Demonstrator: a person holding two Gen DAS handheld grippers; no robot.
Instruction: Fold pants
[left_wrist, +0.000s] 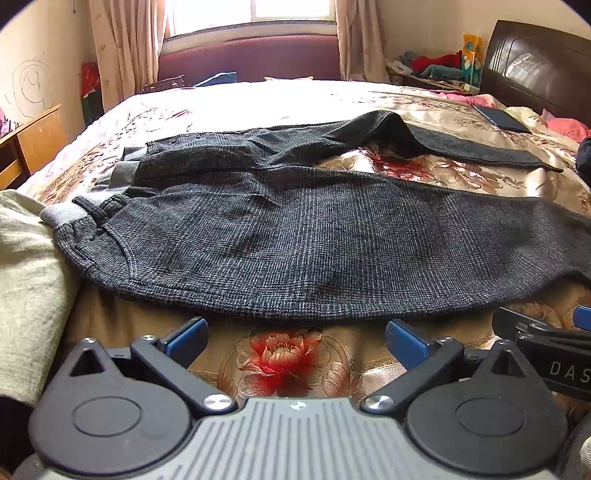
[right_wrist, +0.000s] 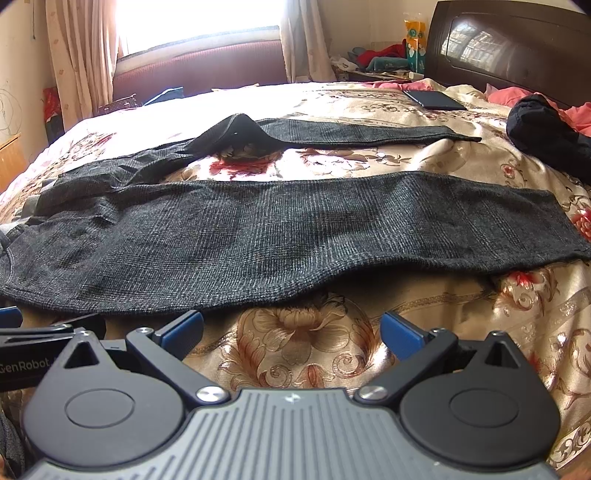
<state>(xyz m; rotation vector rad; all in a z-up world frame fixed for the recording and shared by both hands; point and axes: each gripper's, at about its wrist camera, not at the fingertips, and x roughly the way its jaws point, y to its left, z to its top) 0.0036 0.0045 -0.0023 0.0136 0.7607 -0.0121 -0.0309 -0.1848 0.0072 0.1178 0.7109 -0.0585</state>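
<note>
- The pants (left_wrist: 295, 236) lie spread flat across the bed (left_wrist: 288, 362), waistband toward 9 o'clock and cuffs toward 3 o'clock in both views.
- The near leg (right_wrist: 295, 236) lies smooth and straight, its long edge running just ahead of both tools.
- The far leg (right_wrist: 332, 134) is apart from the near one, with flowered bedspread showing between them; it has a raised hump (right_wrist: 240, 129) near the knee, at about 12 o'clock in the right view.
- No fold shows yet: the legs are not stacked and the length is not doubled, so I judge the task to be at its start.
- What is left, as I read it: bring one leg over the other, smooth out the hump, then fold cuffs toward the waistband.
- The left hand-held gripper (left_wrist: 295, 338) is spread wide with nothing between its blue pads (left_wrist: 186, 341), hovering over the bedspread just short of the near edge of the pants.
- The right hand-held gripper (right_wrist: 291, 332) is likewise wide apart and empty, just short of the same edge, farther toward the cuffs.
- The two tools sit side by side, each showing at the edge of the other's view.
- A pale blanket (left_wrist: 29, 280) lies at 9 o'clock by the waistband.
- A dark bundle (right_wrist: 543, 129) lies at 2 o'clock near the headboard (right_wrist: 517, 48), clear of the pants.
</note>
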